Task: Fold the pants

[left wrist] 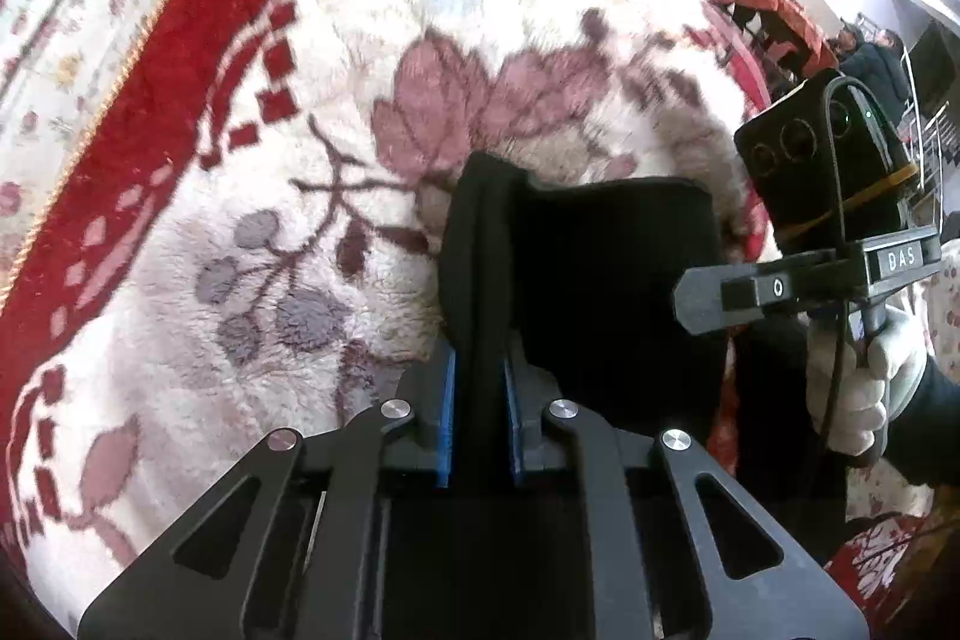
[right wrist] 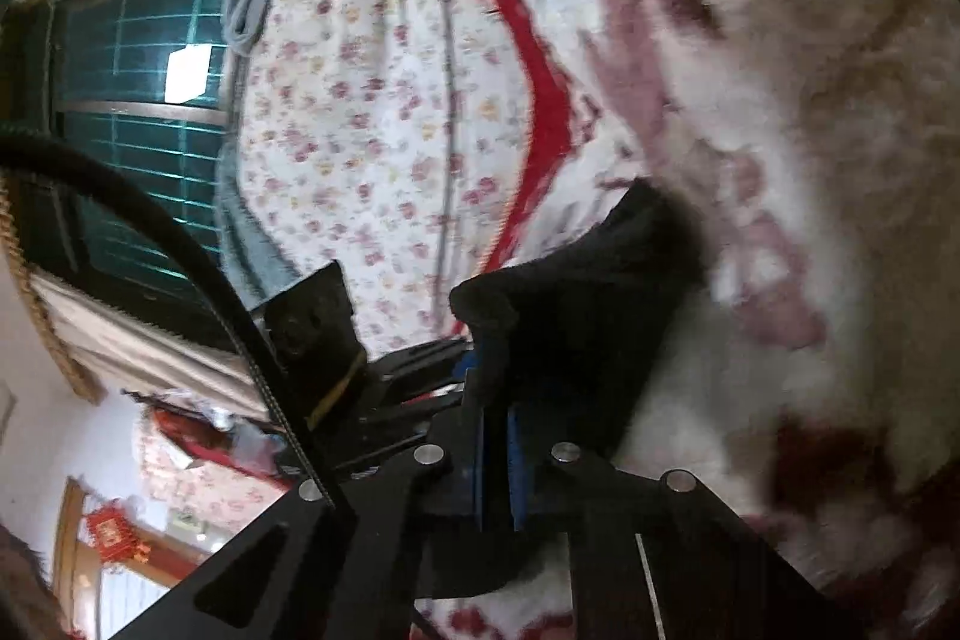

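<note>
Around the work spreads a fluffy white blanket (left wrist: 180,316) with pink flowers and a red border. Both tongs, left (left wrist: 480,400) and right (right wrist: 495,436), pinch the soft black pants (left wrist: 588,280), lifted above it; a white-gloved hand (left wrist: 852,388) grips the right tool.

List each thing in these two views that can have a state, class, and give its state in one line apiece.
Left hand-held gripper: shut on the black pants.
Right hand-held gripper: shut on the black pants.
Black pants: pinched by both grippers, lifted and bunched above the blanket, not yet folded flat.
Floral blanket: spread out under the pants.
Gloved right hand: closed round its gripper's handle.
</note>
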`<state>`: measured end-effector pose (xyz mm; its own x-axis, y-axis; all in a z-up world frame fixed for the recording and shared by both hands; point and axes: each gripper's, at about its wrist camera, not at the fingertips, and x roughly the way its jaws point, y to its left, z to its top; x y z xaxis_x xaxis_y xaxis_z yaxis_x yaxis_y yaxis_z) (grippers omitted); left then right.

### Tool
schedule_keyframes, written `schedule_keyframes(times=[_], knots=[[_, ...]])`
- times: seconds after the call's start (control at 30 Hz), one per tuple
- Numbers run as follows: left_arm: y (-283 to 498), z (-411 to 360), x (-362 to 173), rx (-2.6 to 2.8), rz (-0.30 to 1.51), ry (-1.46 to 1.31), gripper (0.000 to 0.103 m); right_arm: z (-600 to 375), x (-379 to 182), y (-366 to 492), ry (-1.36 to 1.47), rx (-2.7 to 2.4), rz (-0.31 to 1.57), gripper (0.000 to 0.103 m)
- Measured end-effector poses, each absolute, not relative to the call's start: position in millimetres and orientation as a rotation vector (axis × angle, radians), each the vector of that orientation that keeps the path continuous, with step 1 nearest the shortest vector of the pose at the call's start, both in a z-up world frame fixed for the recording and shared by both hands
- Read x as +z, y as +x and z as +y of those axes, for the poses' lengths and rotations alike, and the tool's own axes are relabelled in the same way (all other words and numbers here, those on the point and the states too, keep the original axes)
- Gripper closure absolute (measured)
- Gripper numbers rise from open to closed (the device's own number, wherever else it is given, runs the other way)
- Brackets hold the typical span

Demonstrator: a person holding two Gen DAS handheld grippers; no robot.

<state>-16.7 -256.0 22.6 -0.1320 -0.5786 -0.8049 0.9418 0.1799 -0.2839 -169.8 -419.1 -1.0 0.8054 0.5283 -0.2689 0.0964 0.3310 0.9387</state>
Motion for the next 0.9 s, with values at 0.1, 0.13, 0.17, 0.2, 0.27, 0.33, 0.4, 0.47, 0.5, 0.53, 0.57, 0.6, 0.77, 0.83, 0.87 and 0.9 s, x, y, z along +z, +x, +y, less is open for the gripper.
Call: schedule_keyframes(times=[0.1, 0.13, 0.17, 0.2, 0.27, 0.33, 0.4, 0.47, 0.5, 0.53, 0.57, 0.6, 0.77, 0.83, 0.87, 0.9], knots=[[-24, -238, 52, -1.396, 0.943, 0.441, 0.091, -408, 24, -166, 1.175, 0.369, 0.572, 0.096], [-23, -229, 61, -1.391, 0.925, 0.423, 0.091, -402, 36, -164, 1.145, 0.389, 0.564, 0.096], [-21, -221, 72, -1.385, 0.911, 0.393, 0.091, -398, 45, -163, 1.126, 0.403, 0.558, 0.096], [-20, -213, 80, -1.381, 0.898, 0.373, 0.091, -393, 54, -162, 1.11, 0.427, 0.55, 0.096], [-21, -189, 98, -1.371, 0.855, 0.334, 0.091, -383, 69, -159, 1.087, 0.465, 0.539, 0.096], [-24, -172, 110, -1.365, 0.824, 0.306, 0.091, -370, 84, -156, 1.059, 0.508, 0.531, 0.096], [-28, -148, 121, -1.359, 0.795, 0.259, 0.091, -355, 96, -152, 1.035, 0.546, 0.527, 0.096], [-32, -124, 131, -1.372, 0.756, 0.217, 0.091, -341, 105, -148, 1.022, 0.603, 0.525, 0.096], [-34, -114, 136, -1.373, 0.745, 0.204, 0.091, -333, 108, -146, 1.007, 0.639, 0.527, 0.096], [-35, -106, 140, -1.373, 0.74, 0.189, 0.091, -325, 113, -144, 0.973, 0.656, 0.538, 0.096], [-37, -97, 143, -1.374, 0.739, 0.169, 0.091, -317, 116, -142, 0.918, 0.641, 0.549, 0.096], [-39, -91, 145, -1.372, 0.738, 0.159, 0.091, -314, 117, -140, 0.879, 0.624, 0.549, 0.092], [-42, -80, 145, -1.367, 0.741, 0.143, 0.091, -333, 74, -139, 1.078, 0.604, 0.552, 0.027], [-46, -83, 145, -1.373, 0.744, 0.159, 0.091, -337, 57, -143, 1.133, 0.641, 0.556, 0.027], [-48, -82, 145, -1.374, 0.746, 0.163, 0.091, -336, 52, -146, 1.13, 0.651, 0.558, 0.027], [-50, -84, 145, -1.379, 0.752, 0.166, 0.091, -335, 50, -148, 1.119, 0.683, 0.547, 0.026]])
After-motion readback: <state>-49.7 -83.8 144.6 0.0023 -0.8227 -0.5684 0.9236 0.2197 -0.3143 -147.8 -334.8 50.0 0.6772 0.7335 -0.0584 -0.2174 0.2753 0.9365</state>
